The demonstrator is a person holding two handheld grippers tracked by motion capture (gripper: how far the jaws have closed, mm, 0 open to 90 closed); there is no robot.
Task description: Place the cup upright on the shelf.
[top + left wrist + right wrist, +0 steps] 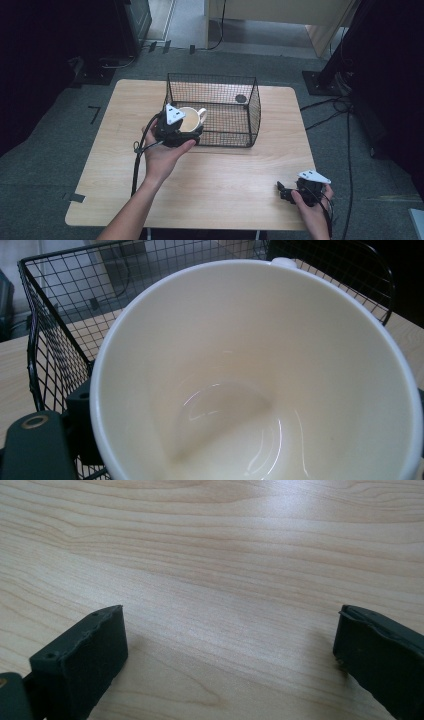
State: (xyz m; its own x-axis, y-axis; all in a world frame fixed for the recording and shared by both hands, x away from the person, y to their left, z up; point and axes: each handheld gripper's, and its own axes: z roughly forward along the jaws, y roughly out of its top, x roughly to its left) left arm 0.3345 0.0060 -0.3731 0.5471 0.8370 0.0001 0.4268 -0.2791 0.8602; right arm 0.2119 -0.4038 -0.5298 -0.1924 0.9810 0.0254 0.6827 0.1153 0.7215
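On the left of the high view, the left hand (162, 155) holds the left gripper (176, 131) at the near left corner of a black wire basket (235, 107), and its fingers are closed on a cream cup (190, 119). The cup sits at the basket's near left wall, its mouth tipped toward the person and its handle pointing right into the basket; whether it rests on the basket floor I cannot tell. In the left gripper view the cup (260, 375) is glossy and off-white inside, with a thick paler rim, a smooth round bottom catching curved highlights, and nothing in it. One finger (82, 407) shows pressed against its outer wall at lower left, with the basket's mesh (55, 340) behind.

The basket stands mid-counter on pale wood (225, 180), a small dark disc (241, 98) lying in its far right part.

At the right, near the counter's front edge, the right hand (312, 207) holds the right gripper (286, 192) low over the wood. In the right gripper view its fingers (90, 650) stand wide apart, holding nothing.
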